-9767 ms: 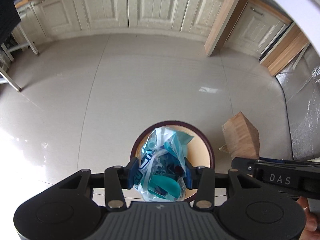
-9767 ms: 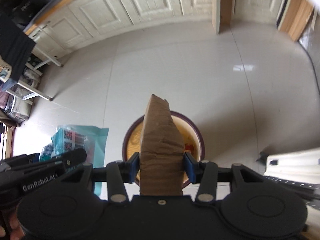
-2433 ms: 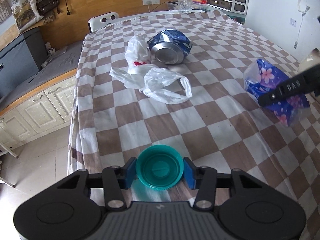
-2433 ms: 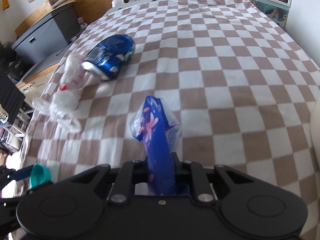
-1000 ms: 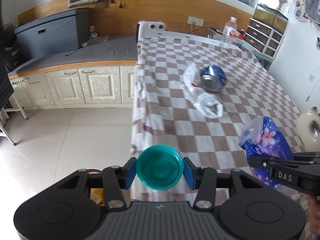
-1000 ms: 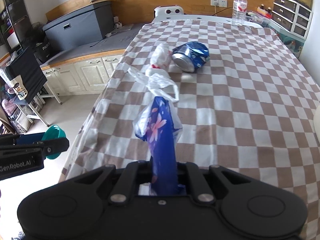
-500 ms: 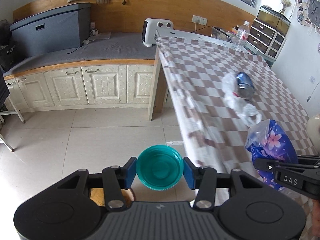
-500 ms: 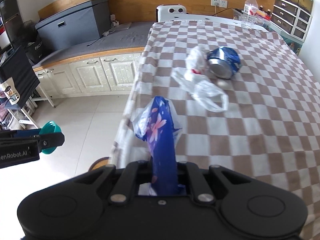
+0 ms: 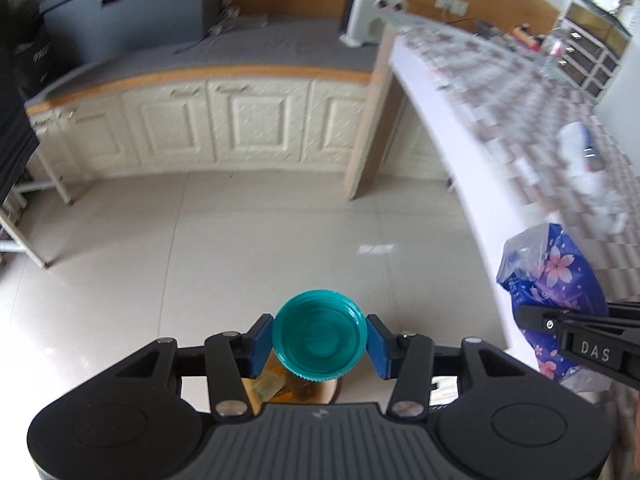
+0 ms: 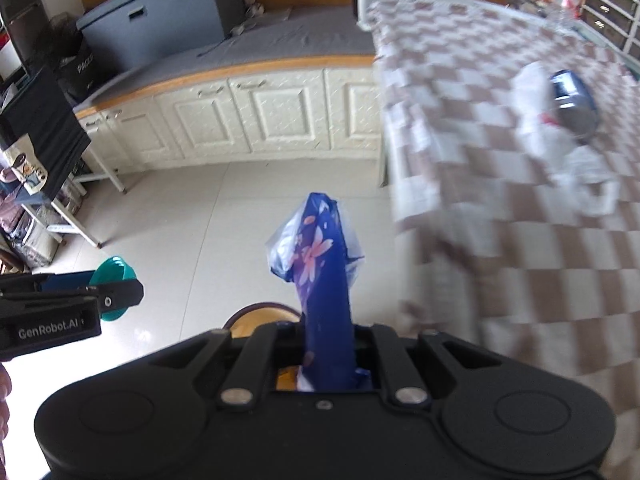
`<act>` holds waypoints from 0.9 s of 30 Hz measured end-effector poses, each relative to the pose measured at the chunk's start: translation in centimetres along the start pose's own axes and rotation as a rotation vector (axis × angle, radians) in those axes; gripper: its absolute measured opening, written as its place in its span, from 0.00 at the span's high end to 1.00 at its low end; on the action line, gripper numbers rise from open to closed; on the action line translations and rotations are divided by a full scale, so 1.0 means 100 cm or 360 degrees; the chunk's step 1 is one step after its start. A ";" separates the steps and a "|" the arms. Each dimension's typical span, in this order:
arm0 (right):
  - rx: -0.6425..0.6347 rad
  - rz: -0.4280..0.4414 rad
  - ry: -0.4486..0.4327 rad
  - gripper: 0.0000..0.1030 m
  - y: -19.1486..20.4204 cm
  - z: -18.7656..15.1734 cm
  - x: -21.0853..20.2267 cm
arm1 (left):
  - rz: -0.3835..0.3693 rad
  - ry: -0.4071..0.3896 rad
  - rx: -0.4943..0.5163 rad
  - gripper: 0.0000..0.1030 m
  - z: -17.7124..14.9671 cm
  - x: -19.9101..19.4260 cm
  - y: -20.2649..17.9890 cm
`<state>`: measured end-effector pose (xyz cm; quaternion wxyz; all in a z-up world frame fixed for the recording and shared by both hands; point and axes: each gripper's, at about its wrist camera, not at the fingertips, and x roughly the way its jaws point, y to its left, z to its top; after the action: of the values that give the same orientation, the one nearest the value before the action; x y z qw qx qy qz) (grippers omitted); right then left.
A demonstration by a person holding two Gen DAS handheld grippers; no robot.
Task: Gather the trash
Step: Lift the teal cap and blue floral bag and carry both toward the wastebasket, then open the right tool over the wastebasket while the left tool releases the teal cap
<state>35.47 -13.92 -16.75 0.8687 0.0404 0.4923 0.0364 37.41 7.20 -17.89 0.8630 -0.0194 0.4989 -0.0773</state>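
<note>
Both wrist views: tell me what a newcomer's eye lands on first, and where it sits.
The teal lid, clamped open side up in the left hand-held gripper, sits low in the middle of the left wrist view, above the bin on the floor. In the right wrist view, the blue flowered bag rises from the shut right hand-held gripper. A crushed blue can and white plastic bags lie on the checked tablecloth.

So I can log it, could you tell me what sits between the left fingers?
A teal lid, pinched between the blue fingers; the left wrist view shows it.
</note>
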 end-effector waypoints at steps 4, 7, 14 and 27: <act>-0.0007 0.0013 0.0062 0.91 0.023 -0.002 0.035 | 0.0044 0.0076 -0.0053 0.51 -0.006 0.026 0.031; -0.0010 0.0023 0.0105 0.91 0.037 -0.007 0.065 | 0.0067 0.0121 -0.0080 0.51 -0.012 0.050 0.051; 0.0017 0.0031 0.0215 0.91 0.062 -0.027 0.154 | 0.0098 0.0246 -0.0114 0.51 -0.034 0.124 0.087; 0.0208 0.0084 0.0482 0.91 0.073 -0.094 0.347 | 0.0066 0.0458 -0.0128 0.51 -0.091 0.276 0.120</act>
<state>45.01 -2.73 -50.38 0.7788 0.1039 0.6177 0.0328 44.41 15.22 -47.46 0.7825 -0.0324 0.6204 -0.0413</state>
